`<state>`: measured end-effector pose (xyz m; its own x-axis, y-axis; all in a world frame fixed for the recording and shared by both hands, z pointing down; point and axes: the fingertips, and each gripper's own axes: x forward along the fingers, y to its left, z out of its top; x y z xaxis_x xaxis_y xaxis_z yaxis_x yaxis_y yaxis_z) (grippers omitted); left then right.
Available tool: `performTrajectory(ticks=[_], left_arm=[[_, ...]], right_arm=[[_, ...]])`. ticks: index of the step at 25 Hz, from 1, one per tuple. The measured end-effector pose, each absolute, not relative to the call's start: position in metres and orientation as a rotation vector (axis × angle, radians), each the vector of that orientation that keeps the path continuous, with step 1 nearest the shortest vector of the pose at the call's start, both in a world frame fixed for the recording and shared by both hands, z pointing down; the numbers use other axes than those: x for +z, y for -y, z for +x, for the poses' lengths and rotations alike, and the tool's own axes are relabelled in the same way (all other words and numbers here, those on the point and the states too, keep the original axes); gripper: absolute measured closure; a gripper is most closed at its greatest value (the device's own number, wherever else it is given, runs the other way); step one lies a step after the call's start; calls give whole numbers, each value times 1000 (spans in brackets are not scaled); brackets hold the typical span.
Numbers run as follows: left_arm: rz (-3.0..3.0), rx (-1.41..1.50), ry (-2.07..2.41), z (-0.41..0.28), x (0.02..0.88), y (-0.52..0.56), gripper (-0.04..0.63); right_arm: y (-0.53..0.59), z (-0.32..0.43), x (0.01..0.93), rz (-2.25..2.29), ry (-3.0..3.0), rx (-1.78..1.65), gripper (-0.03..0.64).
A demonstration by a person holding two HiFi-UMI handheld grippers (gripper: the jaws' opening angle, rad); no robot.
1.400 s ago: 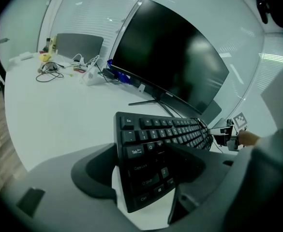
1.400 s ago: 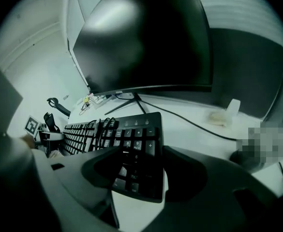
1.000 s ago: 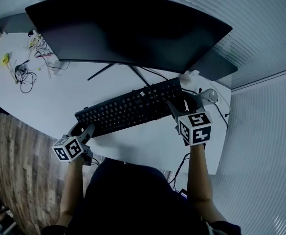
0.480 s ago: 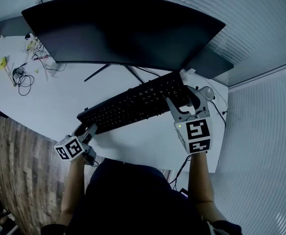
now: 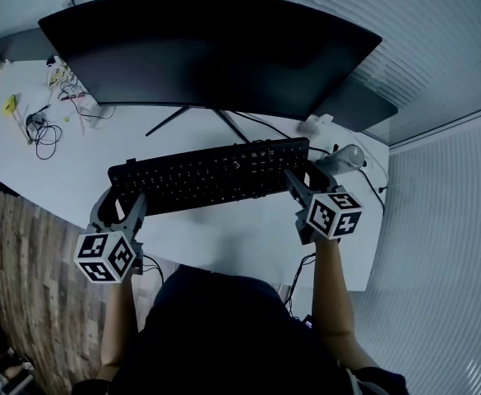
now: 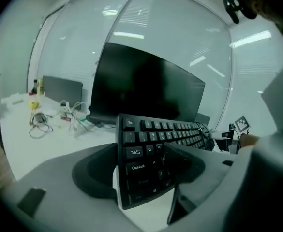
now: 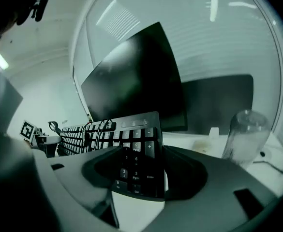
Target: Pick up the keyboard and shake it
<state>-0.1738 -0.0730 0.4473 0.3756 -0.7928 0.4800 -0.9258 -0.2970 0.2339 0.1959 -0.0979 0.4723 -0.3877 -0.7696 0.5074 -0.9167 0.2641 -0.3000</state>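
A full-size black keyboard point(image 5: 211, 174) (number pad at its right end) stretches almost level across the head view, keys facing up, clamped at both ends. The left gripper point(image 5: 118, 200) pinches the Caps Lock end and the right gripper point(image 5: 307, 176) pinches the number-pad end. It sits over a white desk point(image 5: 224, 237), just in front of a dark curved monitor point(image 5: 207, 48).

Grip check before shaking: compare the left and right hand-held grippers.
The left hand-held gripper clamps the keyboard's Caps Lock end; the right hand-held gripper clamps its numpad end. The left one sits lower in the head view than the right one. Both are shut on the keyboard.
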Motion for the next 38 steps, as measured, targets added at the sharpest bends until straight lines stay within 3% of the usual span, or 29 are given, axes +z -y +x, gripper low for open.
performTrajectory(ticks=[8, 14, 38], left_arm=[[2339, 583, 1620, -157, 392, 74, 296], [2412, 661, 1632, -146, 377, 75, 296], [2094, 392, 1267, -145, 550, 82, 296]], right_arm=[[74, 186, 550, 1539, 2376, 1307, 341], [63, 176, 575, 1506, 2367, 1488, 341], [29, 227, 615, 1578, 1896, 1328, 339]])
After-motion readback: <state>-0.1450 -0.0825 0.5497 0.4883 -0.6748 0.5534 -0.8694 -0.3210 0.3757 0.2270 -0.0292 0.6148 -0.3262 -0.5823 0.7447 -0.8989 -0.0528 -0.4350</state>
